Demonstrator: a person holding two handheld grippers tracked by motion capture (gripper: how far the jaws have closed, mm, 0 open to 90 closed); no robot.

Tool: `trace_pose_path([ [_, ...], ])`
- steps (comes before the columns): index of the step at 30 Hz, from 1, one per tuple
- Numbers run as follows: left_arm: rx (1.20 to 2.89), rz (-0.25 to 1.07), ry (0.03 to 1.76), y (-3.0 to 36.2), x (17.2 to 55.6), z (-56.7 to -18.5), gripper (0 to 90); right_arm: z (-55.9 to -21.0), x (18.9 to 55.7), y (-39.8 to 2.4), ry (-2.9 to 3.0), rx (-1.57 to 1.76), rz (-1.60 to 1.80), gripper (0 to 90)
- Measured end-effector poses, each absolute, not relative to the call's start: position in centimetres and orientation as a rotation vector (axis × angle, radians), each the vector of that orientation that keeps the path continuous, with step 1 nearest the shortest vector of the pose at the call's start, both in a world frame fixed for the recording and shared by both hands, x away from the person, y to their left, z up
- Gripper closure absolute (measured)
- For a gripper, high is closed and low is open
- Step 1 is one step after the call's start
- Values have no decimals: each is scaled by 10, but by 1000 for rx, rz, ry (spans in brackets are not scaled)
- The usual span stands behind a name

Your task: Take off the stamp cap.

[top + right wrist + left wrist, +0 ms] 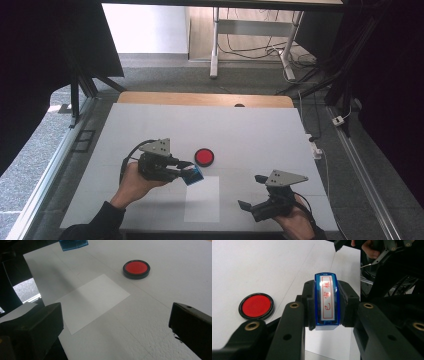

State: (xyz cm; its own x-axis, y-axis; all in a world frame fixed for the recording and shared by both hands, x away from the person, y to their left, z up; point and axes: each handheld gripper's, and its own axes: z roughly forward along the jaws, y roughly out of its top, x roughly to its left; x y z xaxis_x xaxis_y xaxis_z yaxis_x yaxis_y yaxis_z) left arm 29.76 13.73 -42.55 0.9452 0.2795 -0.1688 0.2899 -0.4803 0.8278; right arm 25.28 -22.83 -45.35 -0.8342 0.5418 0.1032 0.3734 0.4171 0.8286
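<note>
Blue stamp [327, 302] clamped in the left gripper [186, 170], red ink pad [204, 157] just beside it, right gripper [252, 192] gaping, empty.

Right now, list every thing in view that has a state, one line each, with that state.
Blue stamp: clamped between the left tongs, off the table, its red-lettered face toward the left gripper's camera.
Red ink pad: uncovered, flat on the table, untouched.
White sheet of paper: flat on the table, blank, no imprint showing.
Right tongs: open, nothing between them.
</note>
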Motion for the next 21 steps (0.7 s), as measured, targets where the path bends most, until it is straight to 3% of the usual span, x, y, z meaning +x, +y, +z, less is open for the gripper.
trace_pose_path([
  [21,2100,-24,364,138,296,-424,705,-453,267,-185,2601,698,1377,0],
])
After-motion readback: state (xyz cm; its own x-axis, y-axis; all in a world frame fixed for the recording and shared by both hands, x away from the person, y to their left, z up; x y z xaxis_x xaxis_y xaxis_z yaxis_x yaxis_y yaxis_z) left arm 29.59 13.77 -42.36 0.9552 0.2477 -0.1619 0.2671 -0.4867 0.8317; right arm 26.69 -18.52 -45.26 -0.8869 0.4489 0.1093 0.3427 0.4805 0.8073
